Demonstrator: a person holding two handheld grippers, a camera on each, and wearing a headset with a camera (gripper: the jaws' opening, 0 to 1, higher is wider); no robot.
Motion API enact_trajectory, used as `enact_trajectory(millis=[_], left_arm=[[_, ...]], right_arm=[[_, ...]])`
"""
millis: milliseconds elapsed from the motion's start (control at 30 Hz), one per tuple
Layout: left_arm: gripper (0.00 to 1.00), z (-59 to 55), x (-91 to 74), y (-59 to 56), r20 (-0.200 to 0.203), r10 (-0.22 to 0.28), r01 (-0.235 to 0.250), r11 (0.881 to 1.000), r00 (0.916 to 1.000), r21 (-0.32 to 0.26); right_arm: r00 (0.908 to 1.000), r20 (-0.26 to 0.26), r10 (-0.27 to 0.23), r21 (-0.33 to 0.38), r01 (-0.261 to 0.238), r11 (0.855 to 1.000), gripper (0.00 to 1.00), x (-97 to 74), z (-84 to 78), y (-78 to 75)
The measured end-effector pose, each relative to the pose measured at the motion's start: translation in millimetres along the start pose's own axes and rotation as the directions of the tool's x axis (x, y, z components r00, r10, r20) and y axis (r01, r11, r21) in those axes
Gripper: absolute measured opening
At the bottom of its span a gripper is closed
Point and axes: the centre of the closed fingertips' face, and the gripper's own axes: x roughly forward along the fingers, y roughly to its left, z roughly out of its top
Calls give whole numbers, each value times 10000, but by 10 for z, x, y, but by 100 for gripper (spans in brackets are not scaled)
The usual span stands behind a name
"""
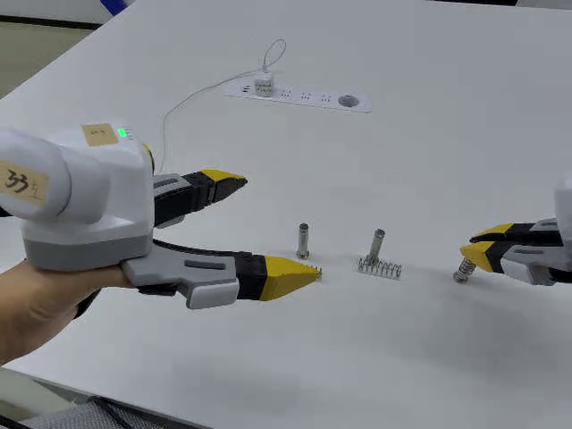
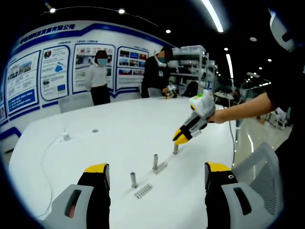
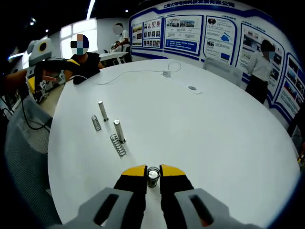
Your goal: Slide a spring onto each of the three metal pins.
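Three metal pins stand on the white table [image 1: 429, 161]. The left pin [image 1: 303, 240] and middle pin [image 1: 376, 245] are bare. One loose spring [image 1: 379, 267] lies at the foot of the middle pin. A second spring [image 2: 143, 190] lies by the left pin [image 2: 134, 180]. The right pin [image 3: 153, 175] carries a spring [image 1: 465, 268], and my right gripper [image 3: 153, 172] is shut on that spring at table level. My left gripper [image 1: 268, 231] hovers open and holds nothing, just left of the left pin; its lower jaw tip covers most of the second spring in the head view.
A white power strip [image 1: 299, 94] with a plugged-in adapter and a cable lies at the far side of the table. Several people stand beyond the table [image 2: 102, 71]. A mesh chair back [image 3: 26, 157] sits at the table's edge.
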Motion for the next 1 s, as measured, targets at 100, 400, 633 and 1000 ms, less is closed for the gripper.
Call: enact_trajectory(millis=[100,400,633,1000], left_arm=[[83,-8,-7,18,-36,61,-61,10000,10000,-7],[83,-1,-42,54,139,168,-164,9995,9998,-286],[83,-20,-53,60,49,197,-195,9995,9998,-262],[84,1,-64,46,57,315,-315,9995,9995,-99]], right_arm=[[10000,-67,-60,-31,59,10000,10,28,-21,-3],[9997,-206,-114,-16,114,9999,10,77,-60,16],[9998,-199,-100,-270,95,9996,11,85,-44,38],[10000,-72,-64,-593,59,9982,11,57,-37,46]])
